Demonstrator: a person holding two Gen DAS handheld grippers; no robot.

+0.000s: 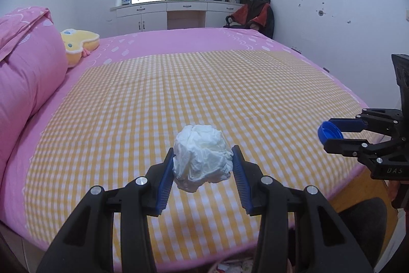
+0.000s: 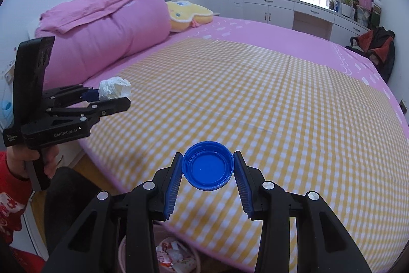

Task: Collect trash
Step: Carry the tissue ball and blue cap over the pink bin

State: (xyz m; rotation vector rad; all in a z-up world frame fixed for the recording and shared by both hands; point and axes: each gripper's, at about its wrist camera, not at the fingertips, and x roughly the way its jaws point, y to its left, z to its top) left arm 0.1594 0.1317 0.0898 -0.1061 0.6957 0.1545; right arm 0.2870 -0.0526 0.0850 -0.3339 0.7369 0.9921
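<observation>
My left gripper [image 1: 203,154] is shut on a crumpled white paper ball [image 1: 202,156] and holds it above the near edge of the bed. It also shows in the right wrist view [image 2: 115,95], with the paper ball [image 2: 113,87] between its fingers. My right gripper [image 2: 207,160] is shut on a blue bottle cap [image 2: 208,165], open side toward the camera, above the bed's near edge. In the left wrist view the right gripper [image 1: 329,136] holds the cap [image 1: 328,132] at the far right.
The bed has a yellow checked cloth [image 1: 179,99] over a pink sheet [image 2: 268,35]. A rolled pink quilt [image 2: 107,35] and a yellow plush pillow [image 2: 188,13] lie at its head. A pink bin with wrappers [image 2: 176,256] sits on the floor below my right gripper. White cabinets [image 1: 163,13] stand under the window.
</observation>
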